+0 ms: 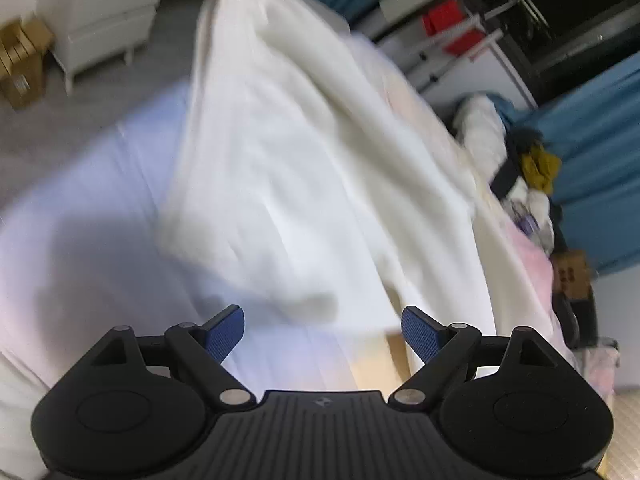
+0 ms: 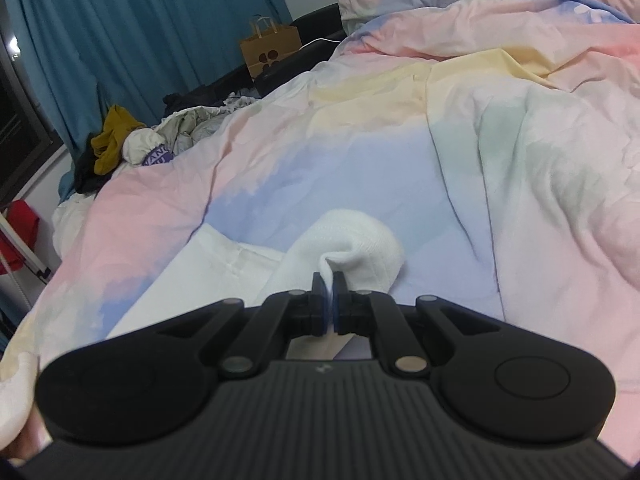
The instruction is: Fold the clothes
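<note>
- My right gripper (image 2: 329, 300) has its jaws pressed almost together, with a pinch of the white garment (image 2: 224, 276) between the blue pads. The cloth bulges out just ahead of the fingertips in a rounded lump.
- From this pinch the garment runs away to the left and toward the camera, lying flat on the pastel bedcover (image 2: 400, 160). So its long axis goes to my left side, not forward.
- My left gripper (image 1: 323, 330) is spread wide and holds nothing. Between its pads I see only the bedcover and a lower edge of the cloth.
- In the left view the white garment (image 1: 288, 152) stands up as a tall sheet directly in front of the open jaws, from near the fingertips up to the top of the picture. The picture is blurred, so I cannot tell which edge or corner is nearest.
- My judgement: the free part of the cloth lies ahead of the left gripper, so this arm is the nearer one to take a second corner while the right keeps its hold.
- Whether this is a spreading-out or a fold being carried over, the pictures do not settle.
- A heap of other clothes (image 2: 132, 144) lies well apart, at the far edge of the bed.
</note>
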